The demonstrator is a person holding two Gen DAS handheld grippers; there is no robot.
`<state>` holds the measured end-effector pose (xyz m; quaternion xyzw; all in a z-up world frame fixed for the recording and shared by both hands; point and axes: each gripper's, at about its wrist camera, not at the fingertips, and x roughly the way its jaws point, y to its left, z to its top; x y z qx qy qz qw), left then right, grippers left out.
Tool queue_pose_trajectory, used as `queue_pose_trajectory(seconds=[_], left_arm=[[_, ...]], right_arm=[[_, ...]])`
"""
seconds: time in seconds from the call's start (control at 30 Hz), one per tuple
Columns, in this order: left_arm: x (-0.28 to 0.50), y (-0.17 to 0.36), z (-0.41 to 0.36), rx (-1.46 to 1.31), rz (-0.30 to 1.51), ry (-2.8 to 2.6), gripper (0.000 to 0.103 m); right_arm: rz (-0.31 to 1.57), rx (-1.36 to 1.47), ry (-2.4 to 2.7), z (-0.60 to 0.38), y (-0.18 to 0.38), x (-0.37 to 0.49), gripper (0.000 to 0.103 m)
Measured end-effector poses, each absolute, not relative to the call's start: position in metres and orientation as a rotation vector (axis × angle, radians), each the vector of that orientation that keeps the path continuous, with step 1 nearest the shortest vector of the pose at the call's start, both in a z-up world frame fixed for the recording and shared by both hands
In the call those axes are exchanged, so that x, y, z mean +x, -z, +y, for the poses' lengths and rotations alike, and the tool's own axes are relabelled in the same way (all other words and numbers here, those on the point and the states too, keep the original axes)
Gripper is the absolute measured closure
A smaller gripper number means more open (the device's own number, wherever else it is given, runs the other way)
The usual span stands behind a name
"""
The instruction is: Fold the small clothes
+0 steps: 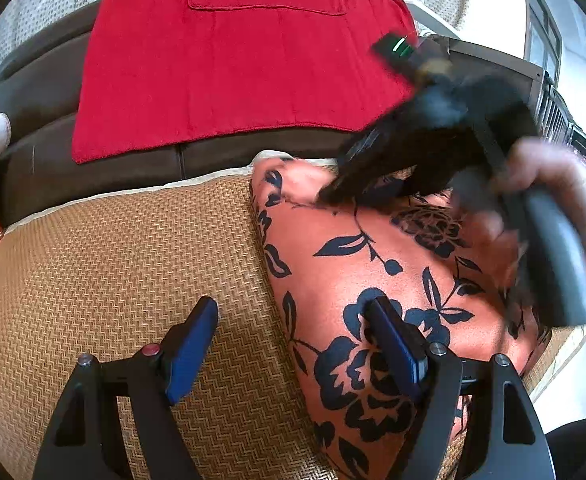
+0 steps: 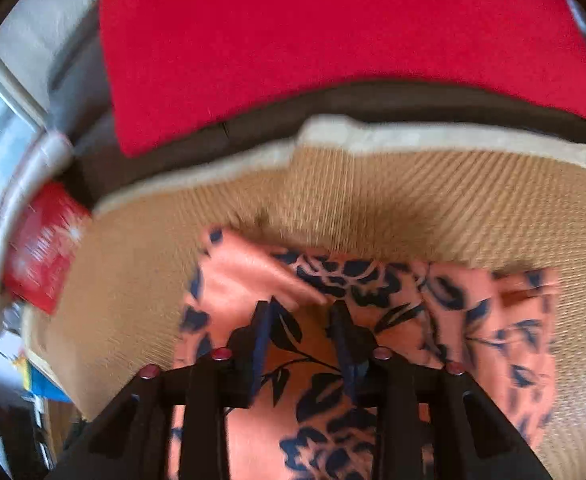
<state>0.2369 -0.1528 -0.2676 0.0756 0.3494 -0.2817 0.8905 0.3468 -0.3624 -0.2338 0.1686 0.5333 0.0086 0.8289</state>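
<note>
Left wrist view: orange floral garment (image 1: 373, 264) lies lower right on woven mat (image 1: 113, 280), seemingly partly folded, more folds left. Left tool (image 1: 293, 344) spread, empty, straddling its left edge. Right tool (image 1: 333, 196) blurred at far edge.

Right wrist view: right tool (image 2: 303, 316) spread over garment (image 2: 373, 320), bottom centre.

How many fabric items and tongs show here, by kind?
Orange floral garment: 1
Red cloth: 1
Woven mat: 1
Tongs: 2, left and right
Total: 5
</note>
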Motion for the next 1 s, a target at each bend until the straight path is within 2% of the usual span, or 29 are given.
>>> queue_pose_trajectory(seconds=[0.07, 0.27, 0.5, 0.57, 0.77, 1.0], left_arm=[[0.238, 0.268, -0.153, 0.155, 0.728, 0.586, 0.024], [0.236, 0.267, -0.153, 0.152, 0.724, 0.585, 0.024], [0.239, 0.256, -0.137, 0.028, 0.704, 0.569, 0.024], [0.239, 0.253, -0.132, -0.008, 0.683, 0.553, 0.021], [0.237, 0.272, -0.151, 0.102, 0.749, 0.518, 0.016], [0.231, 0.280, -0.160, 0.156, 0.745, 0.496, 0.015]], right_arm=[[1.123, 0.344, -0.029, -0.355, 0.246, 0.346, 0.049], [1.058, 0.420, -0.034, -0.370, 0.221, 0.307, 0.049], [0.953, 0.415, 0.020, -0.392, 0.185, 0.208, 0.048], [0.936, 0.444, 0.049, -0.394, 0.182, 0.178, 0.049], [1.019, 0.487, 0.109, -0.392, 0.217, 0.134, 0.049], [1.006, 0.534, 0.135, -0.392, 0.237, 0.113, 0.050]])
